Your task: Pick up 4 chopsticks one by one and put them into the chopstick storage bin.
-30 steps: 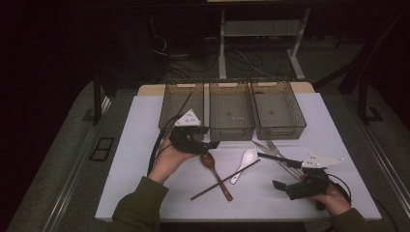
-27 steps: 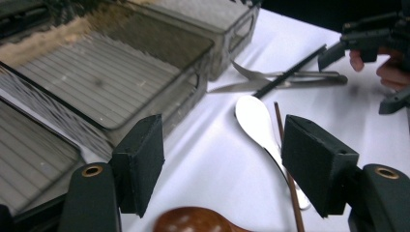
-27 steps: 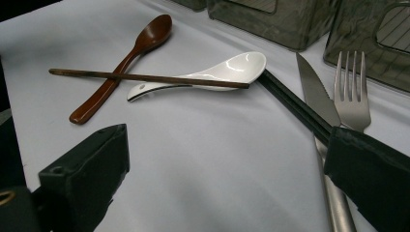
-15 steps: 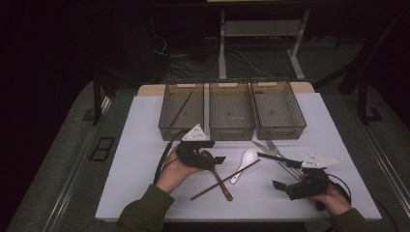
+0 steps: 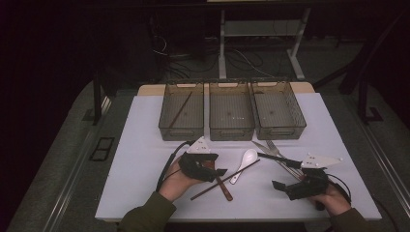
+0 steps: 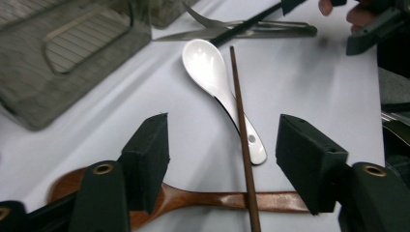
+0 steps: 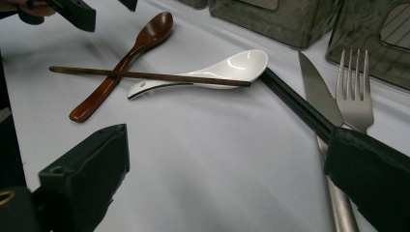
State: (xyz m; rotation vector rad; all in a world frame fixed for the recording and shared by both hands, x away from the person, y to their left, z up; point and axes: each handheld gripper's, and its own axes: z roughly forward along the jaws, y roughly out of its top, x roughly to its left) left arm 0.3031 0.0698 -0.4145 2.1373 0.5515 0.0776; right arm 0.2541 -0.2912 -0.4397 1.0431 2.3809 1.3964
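Observation:
My left gripper [image 5: 220, 172] [image 6: 225, 164] hovers low over the crossing of a brown chopstick [image 5: 227, 180] [image 6: 244, 145] and a wooden spoon [image 5: 224, 187] [image 6: 217, 200]. Its jaws have just been closing, but they stand open. The chopstick lies between the pads, touching neither. A white ceramic spoon [image 5: 245, 163] [image 6: 217, 82] lies under the chopstick's far end. My right gripper [image 5: 279, 185] [image 7: 227, 179] rests open near the front right, with bare table between its jaws. In its view the brown chopstick [image 7: 145, 75] crosses the wooden spoon [image 7: 125, 63] and the white spoon [image 7: 217, 70].
Three mesh baskets [image 5: 231, 130] stand in a row at the back; the left one holds a chopstick [image 5: 181, 108]. A black chopstick [image 7: 295, 104], a knife [image 7: 319, 101] and a fork [image 7: 355, 96] lie just ahead of my right gripper. The white mat [image 5: 145, 159] covers the table.
My left gripper has come down and toward the person, from near the baskets to just over the chopstick and wooden spoon. The right gripper has stayed put.

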